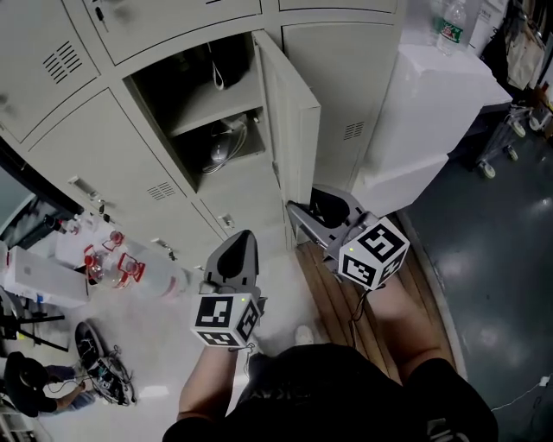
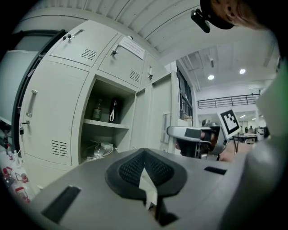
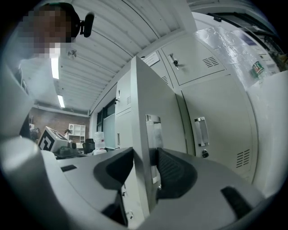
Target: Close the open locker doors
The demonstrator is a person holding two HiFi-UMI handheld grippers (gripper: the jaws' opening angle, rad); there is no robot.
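One locker (image 1: 207, 112) stands open, its grey door (image 1: 298, 121) swung out toward me. Inside, a shelf holds a dark bottle and a case (image 2: 113, 110), with cables and a mouse (image 2: 100, 150) below. My right gripper (image 1: 302, 211) is at the door's free edge; in the right gripper view the edge of the door (image 3: 153, 112) and its handle plate (image 3: 154, 134) sit between the pads, which press on both faces, so the right gripper (image 3: 146, 166) is shut on it. My left gripper (image 1: 242, 246) hangs lower left of the door, shut and holding nothing, the left gripper (image 2: 145, 168) pointing at the open locker.
Closed lockers surround the open one (image 1: 354, 78). A tall white cabinet (image 1: 423, 112) stands right of the door with a water bottle (image 1: 451, 22) on top. Red-capped bottles (image 1: 112, 259) and a white box sit at lower left. A wooden strip (image 1: 346, 293) lies underfoot.
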